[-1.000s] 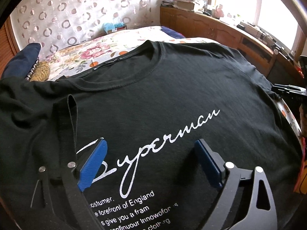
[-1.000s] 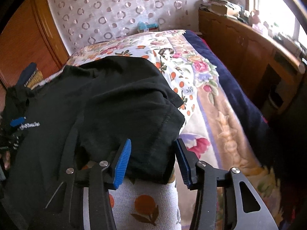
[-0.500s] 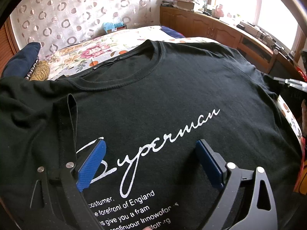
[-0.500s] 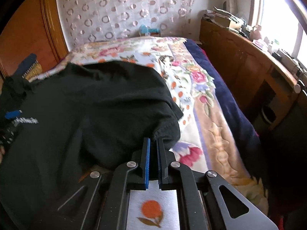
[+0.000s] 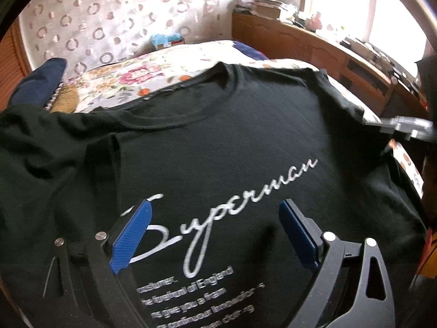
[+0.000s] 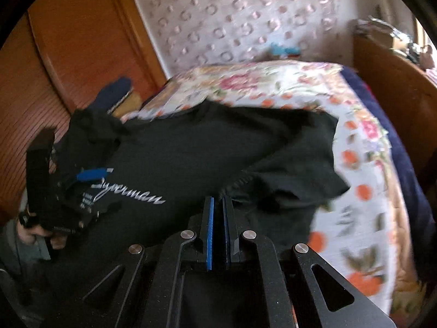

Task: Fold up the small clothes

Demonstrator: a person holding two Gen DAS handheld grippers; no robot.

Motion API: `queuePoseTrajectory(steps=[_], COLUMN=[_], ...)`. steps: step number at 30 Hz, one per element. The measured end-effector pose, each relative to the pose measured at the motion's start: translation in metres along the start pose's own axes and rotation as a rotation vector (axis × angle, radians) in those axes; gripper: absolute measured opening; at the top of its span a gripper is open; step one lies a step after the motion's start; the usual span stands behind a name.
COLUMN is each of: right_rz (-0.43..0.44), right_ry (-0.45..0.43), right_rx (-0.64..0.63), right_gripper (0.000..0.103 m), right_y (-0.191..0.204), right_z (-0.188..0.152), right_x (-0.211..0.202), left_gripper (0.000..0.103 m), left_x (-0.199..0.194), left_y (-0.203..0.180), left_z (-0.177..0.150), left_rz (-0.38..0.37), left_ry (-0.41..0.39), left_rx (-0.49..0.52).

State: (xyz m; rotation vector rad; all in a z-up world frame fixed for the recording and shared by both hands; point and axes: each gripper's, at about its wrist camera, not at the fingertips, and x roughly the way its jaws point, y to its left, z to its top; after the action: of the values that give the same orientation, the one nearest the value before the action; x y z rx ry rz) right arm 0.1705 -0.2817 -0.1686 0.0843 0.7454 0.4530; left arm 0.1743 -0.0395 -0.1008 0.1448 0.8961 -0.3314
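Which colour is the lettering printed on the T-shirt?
White lettering on the black T-shirt; the left wrist view shows it best.

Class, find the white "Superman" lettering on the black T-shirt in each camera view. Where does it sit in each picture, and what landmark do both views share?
Left wrist view: the lettering runs across the lower middle, between the open blue fingers.
Right wrist view: the lettering sits at the left, small, beside the left gripper.
Shared landmark: the floral bedspread behind the T-shirt.
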Motion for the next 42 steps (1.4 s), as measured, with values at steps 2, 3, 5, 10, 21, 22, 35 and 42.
queuePoseTrajectory(steps=[2, 3, 5, 10, 21, 22, 35, 42], right_rz=[0.012, 0.012, 0.016, 0.028, -0.175, -0.19, -0.161, -0.111], right_ry=[0.018, 0.026, 0.037, 0.036, -0.047, -0.043, 0.023, -0.015], right_rx=[0.004, 0.0, -0.004, -0.012, 0.017, 0.024, 0.143, 0.071], right_gripper=[0.006, 0.006, 0.006, 0.022, 0.034, 0.034, 0.028, 0.003], right_y=[0.003, 0.002, -0.001, -0.001, -0.041, -0.048, -0.087, -0.073], right_z=[-0.004, -0.005, -0.005, 0.001, 0.016, 0.015, 0.026, 0.037], right_x=[0.011, 0.015, 0.018, 0.013, -0.029, -0.028, 0.014, 0.008], left_gripper=[0.095, 0.095, 0.095, 0.095, 0.095, 0.095, 0.095, 0.095], left_x=[-0.006, -0.01, -0.017, -0.031, -0.04, -0.04, -0.041, -0.042], left_y=[0.006, 0.01, 0.016, 0.027, 0.036, 0.037, 0.04, 0.044], left_z=[0.0, 0.0, 0.001, 0.002, 0.002, 0.001, -0.004, -0.005], left_rz=[0.007, 0.011, 0.015, 0.025, 0.038, 0.037, 0.038, 0.04], left_ry=[-0.015, -0.027, -0.045, -0.075, -0.105, -0.103, -0.093, -0.096], left_rx=[-0.012, -0.021, -0.038, -0.075, -0.089, -0.09, -0.091, -0.103])
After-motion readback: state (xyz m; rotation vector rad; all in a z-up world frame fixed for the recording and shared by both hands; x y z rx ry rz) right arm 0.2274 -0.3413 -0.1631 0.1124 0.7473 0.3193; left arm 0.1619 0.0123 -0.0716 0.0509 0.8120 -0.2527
